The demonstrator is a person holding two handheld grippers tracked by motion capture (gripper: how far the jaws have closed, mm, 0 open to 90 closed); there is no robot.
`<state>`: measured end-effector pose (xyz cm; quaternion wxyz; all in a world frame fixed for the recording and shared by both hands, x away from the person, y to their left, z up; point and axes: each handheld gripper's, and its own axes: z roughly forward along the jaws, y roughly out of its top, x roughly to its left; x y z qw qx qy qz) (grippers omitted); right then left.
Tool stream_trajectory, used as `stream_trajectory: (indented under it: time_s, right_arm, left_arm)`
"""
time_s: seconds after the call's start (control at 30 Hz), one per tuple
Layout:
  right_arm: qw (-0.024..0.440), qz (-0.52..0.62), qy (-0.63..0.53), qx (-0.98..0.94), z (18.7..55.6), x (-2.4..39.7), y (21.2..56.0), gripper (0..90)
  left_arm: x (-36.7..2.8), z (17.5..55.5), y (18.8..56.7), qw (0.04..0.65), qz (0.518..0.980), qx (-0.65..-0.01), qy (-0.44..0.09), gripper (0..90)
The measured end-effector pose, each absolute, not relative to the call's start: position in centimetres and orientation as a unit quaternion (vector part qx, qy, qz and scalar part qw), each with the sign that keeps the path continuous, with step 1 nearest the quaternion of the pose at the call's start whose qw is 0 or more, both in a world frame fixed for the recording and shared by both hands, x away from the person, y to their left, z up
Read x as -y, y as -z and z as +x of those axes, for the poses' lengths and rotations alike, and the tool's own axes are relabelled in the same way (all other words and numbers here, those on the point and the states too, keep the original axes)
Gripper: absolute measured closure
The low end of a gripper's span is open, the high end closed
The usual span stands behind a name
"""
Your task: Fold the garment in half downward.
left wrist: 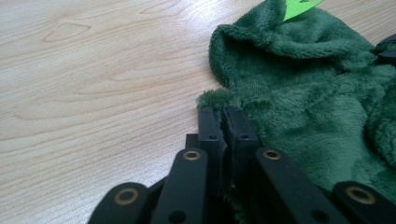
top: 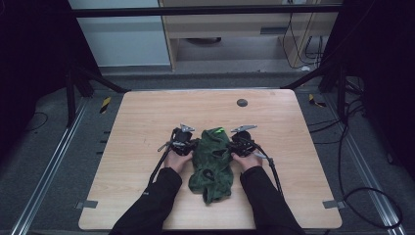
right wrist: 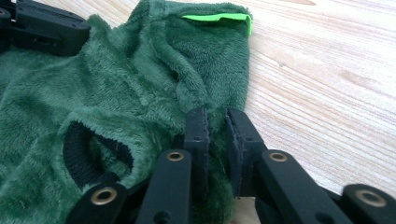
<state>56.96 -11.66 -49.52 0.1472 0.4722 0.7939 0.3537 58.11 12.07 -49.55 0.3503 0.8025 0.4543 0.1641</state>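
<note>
Both tools [left wrist: 223, 112] [right wrist: 217, 116] pinch the green fleece garment [top: 212, 161] edges

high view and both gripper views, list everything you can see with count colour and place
fleece garment: one, dark green, near middle of the table, between the grippers
tag: one, bright green, at the garment's far end
cuff: one, black ribbed, on a garment opening
table: one, light wood, centre
round disc: one, dark, far part of the table
left gripper: one, black, shut on the garment's left edge
right gripper: one, black, shut on the garment's right edge
hands: two, behind the grippers
sleeves: two, black, bottom of high view
</note>
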Motion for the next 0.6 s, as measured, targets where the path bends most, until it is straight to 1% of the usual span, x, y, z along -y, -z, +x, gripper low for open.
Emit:
stream_trajectory:
  time_s: [0.03,0.17,0.33,0.6]
  right_arm:
    - [0.150,0.469,-0.353,-0.796,57.0,11.6,49.5,82.4]
    - [0.150,0.472,-0.356,-0.792,56.9,11.7,49.3,84.1]
    - [0.152,0.470,-0.363,-0.790,56.8,11.8,49.1,84.9]
    - [0.162,0.458,-0.393,-0.781,56.3,12.2,47.6,85.2]
  left_arm:
    - [-12.1,58.2,49.5,0.353,0.801,-0.455,-0.163,87.4]
    - [-12.2,58.0,49.4,0.354,0.801,-0.454,-0.161,88.4]
    - [-12.4,58.0,49.0,0.362,0.798,-0.455,-0.158,88.9]
    - [-12.7,57.2,47.5,0.381,0.794,-0.446,-0.159,89.0]
